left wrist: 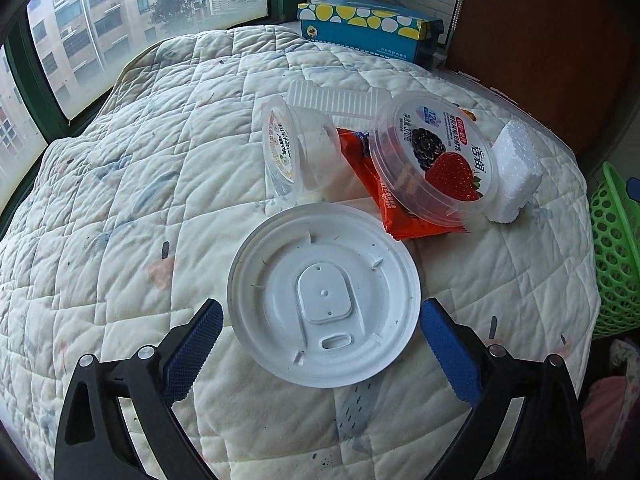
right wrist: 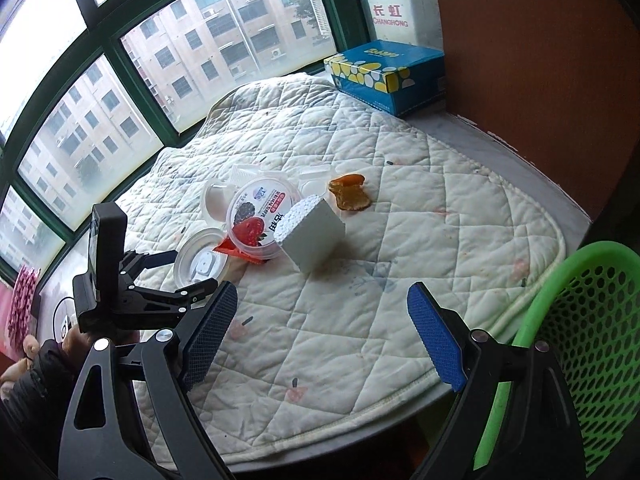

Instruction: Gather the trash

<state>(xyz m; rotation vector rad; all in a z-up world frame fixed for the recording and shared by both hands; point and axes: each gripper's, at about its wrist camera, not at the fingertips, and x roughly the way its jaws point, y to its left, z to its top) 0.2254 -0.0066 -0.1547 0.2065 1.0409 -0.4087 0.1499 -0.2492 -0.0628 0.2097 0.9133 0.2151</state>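
Note:
A pile of trash lies on the quilted pad. A white round lid lies flat nearest me, between the open jaws of my left gripper, untouched. Behind it are a clear cup on its side, a berry-print clear tub over an orange wrapper, a ridged clear tray and a white foam block. In the right wrist view my right gripper is open and empty, short of the foam block; an orange peel lies behind it. The left gripper shows at the lid.
A green mesh basket stands off the table's right edge, also in the left wrist view. A blue tissue box sits at the back by the window. A brown panel closes the right side.

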